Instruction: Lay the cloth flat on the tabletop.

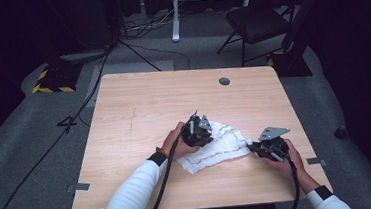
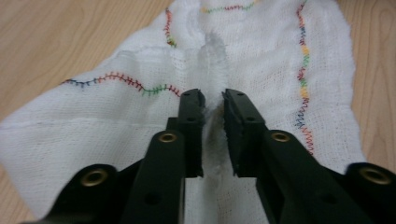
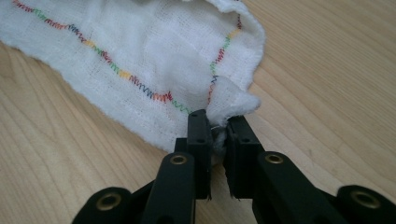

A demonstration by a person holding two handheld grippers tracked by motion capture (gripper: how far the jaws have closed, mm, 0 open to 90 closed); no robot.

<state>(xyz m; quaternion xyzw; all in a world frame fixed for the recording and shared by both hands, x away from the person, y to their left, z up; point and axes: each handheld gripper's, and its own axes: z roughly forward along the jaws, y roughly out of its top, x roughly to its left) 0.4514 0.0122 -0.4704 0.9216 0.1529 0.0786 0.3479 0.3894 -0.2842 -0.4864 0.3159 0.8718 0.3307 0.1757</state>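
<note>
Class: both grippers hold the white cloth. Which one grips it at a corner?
The right gripper: its jaws pinch a corner of the cloth; the left gripper pinches a fold mid-cloth.

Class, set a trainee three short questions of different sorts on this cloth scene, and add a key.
1. True or false: the white cloth hangs clear above the table.
2. Which part of the cloth does the right gripper pinch? A) a corner B) the middle C) nothing
3. Fill in: the left gripper has bunched a ____ of cloth between its jaws.

Key: 1 false, it lies on the table. 2 A, a corner at the edge with the coloured stitching. 3 fold, pinched up from the cloth's middle.
</note>
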